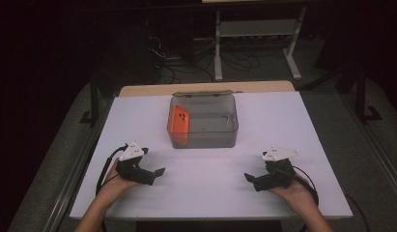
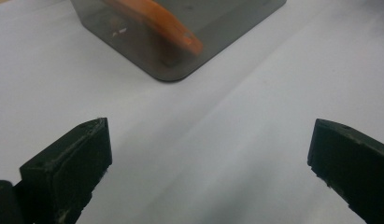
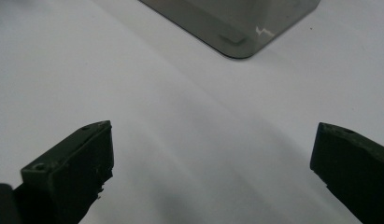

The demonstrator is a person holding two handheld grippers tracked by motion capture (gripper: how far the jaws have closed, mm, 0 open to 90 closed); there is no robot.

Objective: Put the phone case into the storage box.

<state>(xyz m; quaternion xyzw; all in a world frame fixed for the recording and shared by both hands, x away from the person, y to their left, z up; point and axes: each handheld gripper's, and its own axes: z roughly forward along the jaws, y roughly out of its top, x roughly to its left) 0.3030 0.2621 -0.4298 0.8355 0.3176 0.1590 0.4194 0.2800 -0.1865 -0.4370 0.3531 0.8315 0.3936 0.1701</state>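
In the high view, a grey transparent box (image 1: 203,121) stands on the white table (image 1: 283,121), at 12 o'clock from the person's two hands. Inside it an orange phone (image 1: 179,119) leans against the wall at 9 o'clock of the box, so it stands tilted and not flat. The left gripper (image 1: 157,173) rests at 7 o'clock from the box and the right gripper (image 1: 248,178) at 5 o'clock, both well apart from it and pointing inward to each other. I judge this is a waiting pose, with both tools free to reach the box.

In the left gripper view, the jaws stand wide apart and hold nothing. A corner of the box (image 2: 173,70) is at 12 o'clock, and the phone (image 2: 157,21) shows through its wall.

In the right gripper view, the jaws are also wide and empty. Another corner of the box (image 3: 241,44) lies at 1 o'clock.

Nothing lies on the table between the grippers and the box. The box wall itself stands in the way of the phone, so I think it must be reached from above. Behind the table are cables (image 1: 186,63) and a white stand (image 1: 256,38) on the floor.
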